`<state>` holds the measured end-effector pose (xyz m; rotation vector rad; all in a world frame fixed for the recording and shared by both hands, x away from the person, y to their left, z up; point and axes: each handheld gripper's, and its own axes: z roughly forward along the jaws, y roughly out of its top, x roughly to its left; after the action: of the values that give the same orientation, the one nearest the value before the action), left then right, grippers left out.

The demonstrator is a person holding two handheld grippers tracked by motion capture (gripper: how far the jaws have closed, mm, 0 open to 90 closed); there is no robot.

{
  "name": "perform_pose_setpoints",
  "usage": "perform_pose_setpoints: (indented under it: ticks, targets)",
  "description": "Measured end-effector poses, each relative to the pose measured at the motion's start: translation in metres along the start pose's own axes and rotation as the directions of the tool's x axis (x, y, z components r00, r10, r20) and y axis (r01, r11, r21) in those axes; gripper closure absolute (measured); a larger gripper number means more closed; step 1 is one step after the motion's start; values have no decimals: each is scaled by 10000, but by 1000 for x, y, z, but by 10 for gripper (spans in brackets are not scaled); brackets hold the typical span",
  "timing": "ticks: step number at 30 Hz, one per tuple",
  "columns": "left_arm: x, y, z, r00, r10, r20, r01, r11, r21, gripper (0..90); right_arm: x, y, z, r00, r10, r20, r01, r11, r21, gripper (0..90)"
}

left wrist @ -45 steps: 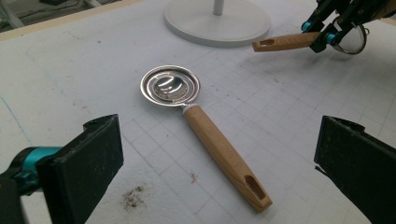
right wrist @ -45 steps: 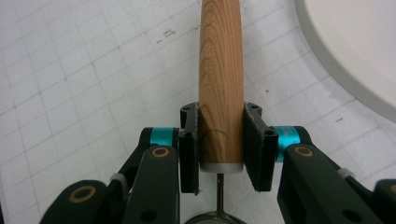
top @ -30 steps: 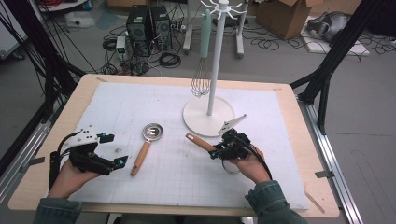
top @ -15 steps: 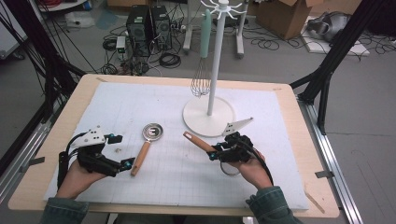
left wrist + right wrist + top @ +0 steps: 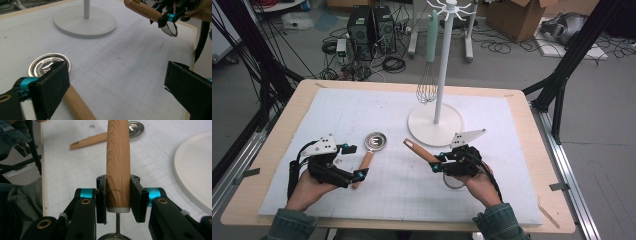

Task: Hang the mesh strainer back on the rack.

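High view shows your right gripper (image 5: 438, 164) low over the white mat (image 5: 402, 195), just in front of the stand's round base (image 5: 422, 127), with its jaws clamped on the wooden handle of a small strainer (image 5: 421, 151); the handle sticks out up and to the left, off the mat, and the metal ring of the strainer peeks out beneath your hand. Right gripper view confirms it: both black pads (image 5: 100, 200) press flat against the sides of that handle (image 5: 118, 165), and the thin wire stem runs down from the handle's white end between your jaws. Your left gripper (image 5: 353, 161) sits at the left of the mat with its jaws spread wide, though they have just been closing a little, and nothing is gripped between them. In the high view the second strainer (image 5: 371, 152) lies flat on the mat, its round metal bowl toward the stand and its wooden handle running back toward your left gripper, whose near jaw tip is right at the handle's end. Left gripper view has that bowl (image 5: 47, 65) beside your left-hand pad (image 5: 51, 87), the handle passing under the pad. A whisk (image 5: 428, 89) hangs on the white stand (image 5: 443, 65) behind.
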<state>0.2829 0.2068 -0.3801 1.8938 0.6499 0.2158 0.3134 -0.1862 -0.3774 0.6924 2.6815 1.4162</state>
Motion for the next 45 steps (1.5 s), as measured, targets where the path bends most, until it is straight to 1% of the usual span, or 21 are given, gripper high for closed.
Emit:
perform_pose_setpoints:
  ticks: [3,5,7,9,11,12,13,14,20,21,24,25,28,30,31,33,35,36,37,40,45]
  targets:
    - [-2,2,5,9999,-33,170,33,10000,-19,86,3,1,1,9998,-23,-185,19,9998,-206,703]
    - [-3,5,9,9996,-59,282,60,10000,-41,96,4,2,1,9995,-137,-284,127,9993,-352,703]
    - [-3,7,12,9990,-102,433,99,9999,59,126,5,2,1,9992,-235,-327,218,9984,-523,703]
    - [-4,9,14,9982,-121,592,120,9999,18,152,7,3,1,9985,-283,-461,252,9974,-672,703]
    - [-3,11,16,9969,-153,774,155,9999,-9,185,8,3,2,9981,-383,-478,343,9960,-825,703]
    - [-4,12,17,9967,-211,788,214,9998,-26,190,10,3,2,9982,-347,-492,303,9956,-887,703]
    - [-3,13,18,9957,-189,911,189,9998,15,208,10,4,3,9976,-481,-492,430,9940,-1009,703]
    - [-4,14,19,9950,-206,982,208,9998,-13,229,11,4,3,9979,-412,-502,359,9941,-1023,703]
    - [-6,23,28,9908,-55,1353,63,10000,-56,287,16,6,8,9967,-669,-469,599,9888,-1370,702]
    - [-6,25,29,9903,-45,1388,56,10000,-70,301,18,6,8,9969,-610,-490,533,9881,-1444,702]
    - [-6,31,34,9878,-16,1555,39,9999,-150,342,22,8,10,9963,-727,-448,632,9804,-1865,702]
    - [-6,33,35,9864,-79,1641,113,9997,-197,355,23,8,11,9964,-733,-431,635,9786,-1959,702]
    - [-7,40,39,9842,-28,1773,89,9994,-337,383,26,11,15,9959,-838,-352,745,9745,-2119,702]
    - [-8,43,42,9827,-86,1849,166,9990,-419,391,28,12,18,9956,-870,-354,774,9734,-2157,702]
    - [-7,45,43,9828,-42,1846,117,9991,-396,394,29,13,20,9956,-895,-294,809,9721,-2201,702]
    - [-8,47,44,9828,-85,1843,178,9987,-487,413,30,15,23,9953,-924,-291,835,9703,-2272,702]
    - [-8,48,46,9800,-150,1984,274,9978,-600,422,31,16,26,9950,-966,-240,884,9681,-2343,702]
    - [-9,49,47,9786,-171,2048,301,9977,-601,422,32,16,28,9949,-974,-248,889,9679,-2352,702]
    - [-9,49,48,9789,-178,2037,297,9980,-554,425,32,17,29,9949,-996,-148,935,9681,-2326,702]
    - [-10,50,50,9782,-305,2055,427,9976,-550,440,33,18,33,9951,-976,-124,921,9686,-2310,702]
    - [-10,51,55,9726,-469,2276,620,9963,-595,497,36,19,37,9946,-1030,-90,983,9693,-2255,702]
